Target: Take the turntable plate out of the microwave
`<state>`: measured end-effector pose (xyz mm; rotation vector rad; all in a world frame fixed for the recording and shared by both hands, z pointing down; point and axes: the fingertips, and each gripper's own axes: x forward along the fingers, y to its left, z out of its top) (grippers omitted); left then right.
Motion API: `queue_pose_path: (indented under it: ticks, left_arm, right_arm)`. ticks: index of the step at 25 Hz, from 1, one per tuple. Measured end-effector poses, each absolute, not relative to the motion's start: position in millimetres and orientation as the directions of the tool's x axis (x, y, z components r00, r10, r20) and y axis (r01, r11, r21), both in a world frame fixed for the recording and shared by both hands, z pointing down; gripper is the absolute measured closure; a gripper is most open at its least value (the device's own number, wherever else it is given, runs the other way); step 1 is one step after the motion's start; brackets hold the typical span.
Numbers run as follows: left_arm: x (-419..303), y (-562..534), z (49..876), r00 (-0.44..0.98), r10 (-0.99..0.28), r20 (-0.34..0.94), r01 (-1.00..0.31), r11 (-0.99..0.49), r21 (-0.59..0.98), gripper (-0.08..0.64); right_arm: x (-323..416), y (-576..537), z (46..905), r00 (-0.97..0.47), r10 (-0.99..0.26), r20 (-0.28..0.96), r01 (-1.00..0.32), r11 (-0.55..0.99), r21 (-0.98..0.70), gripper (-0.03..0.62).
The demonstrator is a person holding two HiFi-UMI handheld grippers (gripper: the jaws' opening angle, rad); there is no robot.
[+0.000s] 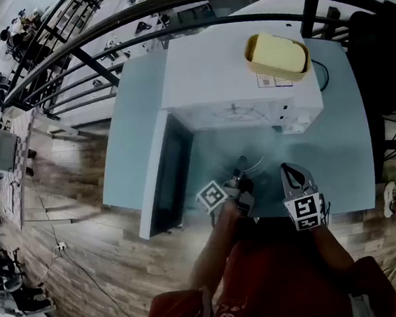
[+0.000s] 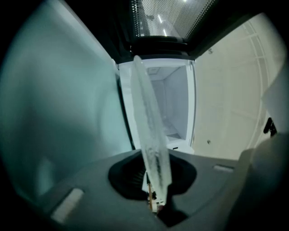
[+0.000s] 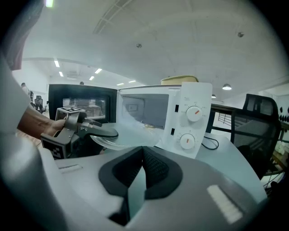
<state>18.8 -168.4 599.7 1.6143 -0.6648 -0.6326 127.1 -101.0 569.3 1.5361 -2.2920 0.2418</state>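
Left gripper (image 2: 156, 198) is pinching the glass turntable plate (image 2: 151, 144) by its rim, the plate edge-on between the jaws. The plate is out of the microwave (image 1: 232, 80), just in front of its open cavity. The door (image 1: 164, 182) is swung wide on the microwave's left. Right gripper (image 3: 137, 185) is in front of the microwave's dial panel, jaws pressed together and empty. A yellow tub (image 1: 277, 56) sits on top of the microwave.

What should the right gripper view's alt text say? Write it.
The left gripper holds the glass turntable plate by its rim before the open white microwave. The right gripper, in the foreground, has its jaws shut and empty.
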Motion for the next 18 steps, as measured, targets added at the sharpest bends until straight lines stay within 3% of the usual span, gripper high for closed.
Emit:
queue_pose_path:
  ticks: [18]
  left_arm:
    - [25.4, -88.1, 567.2, 0.698, -0.716, 0.011, -0.126, -0.109, 0.986, 0.512]
  right_arm:
    - [154.5, -68.1, 547.8, -0.328, -0.876, 0.353, -0.939, 0.344, -0.019, 0.592]
